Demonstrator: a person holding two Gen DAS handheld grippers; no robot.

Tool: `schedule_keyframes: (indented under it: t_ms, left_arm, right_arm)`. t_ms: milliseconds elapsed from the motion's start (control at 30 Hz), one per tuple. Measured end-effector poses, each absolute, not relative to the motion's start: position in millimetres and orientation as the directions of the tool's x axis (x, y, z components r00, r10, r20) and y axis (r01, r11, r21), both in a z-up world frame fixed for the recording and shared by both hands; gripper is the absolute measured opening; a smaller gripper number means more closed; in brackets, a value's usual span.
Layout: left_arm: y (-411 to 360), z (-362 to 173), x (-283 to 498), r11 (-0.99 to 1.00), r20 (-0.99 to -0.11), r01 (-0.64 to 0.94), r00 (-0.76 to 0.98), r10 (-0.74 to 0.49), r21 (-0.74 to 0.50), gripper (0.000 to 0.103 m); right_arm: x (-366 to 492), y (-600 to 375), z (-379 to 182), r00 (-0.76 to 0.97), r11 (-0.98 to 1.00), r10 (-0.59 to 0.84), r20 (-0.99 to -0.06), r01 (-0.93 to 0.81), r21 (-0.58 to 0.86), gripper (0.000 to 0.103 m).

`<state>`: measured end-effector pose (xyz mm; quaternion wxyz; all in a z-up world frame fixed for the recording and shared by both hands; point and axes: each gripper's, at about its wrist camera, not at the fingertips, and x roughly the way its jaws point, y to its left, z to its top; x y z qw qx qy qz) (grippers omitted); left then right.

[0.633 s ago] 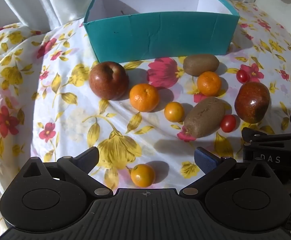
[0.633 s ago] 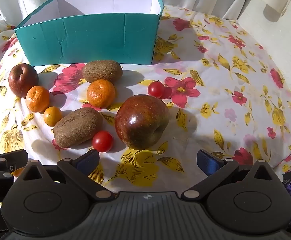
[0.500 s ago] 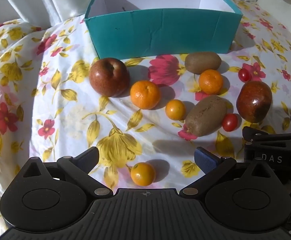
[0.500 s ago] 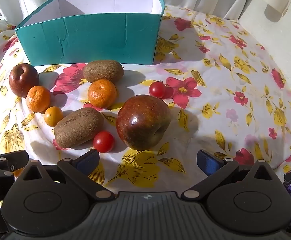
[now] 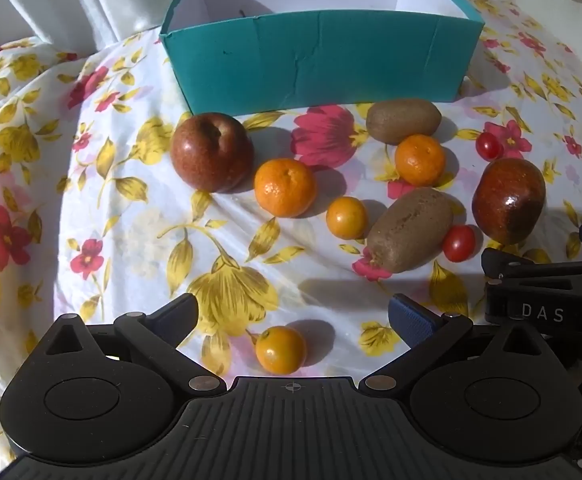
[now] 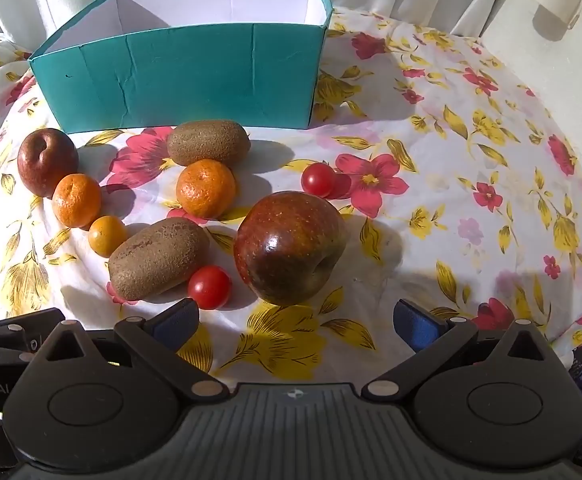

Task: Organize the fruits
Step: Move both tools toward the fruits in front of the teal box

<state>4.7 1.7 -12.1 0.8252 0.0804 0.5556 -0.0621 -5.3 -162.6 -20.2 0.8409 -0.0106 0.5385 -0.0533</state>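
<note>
Left gripper (image 5: 293, 314) wide, small orange (image 5: 280, 349) between its fingers, near. Right gripper (image 6: 296, 318) wide, apple (image 6: 289, 247) just beyond, slightly left.

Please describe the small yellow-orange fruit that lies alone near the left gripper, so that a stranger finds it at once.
Start at the tall teal cardboard box on the floral cloth. Come toward the camera, past the row of fruit, to the open left gripper. The small round yellow-orange fruit lies alone between its fingers, apart from the rest.
</note>
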Motion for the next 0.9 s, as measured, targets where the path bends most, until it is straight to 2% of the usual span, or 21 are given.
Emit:
schedule_keyframes:
  t_ms: [900]
  left_arm:
    - [4.3, -15.7, 6.7, 0.982, -0.936, 0.184, 0.352, -0.019, 0.050, 0.103]
  right_arm:
    - [-4.4, -160.3, -22.1, 0.410, 0.995, -0.092, -0.907, 0.072, -0.068, 0.103]
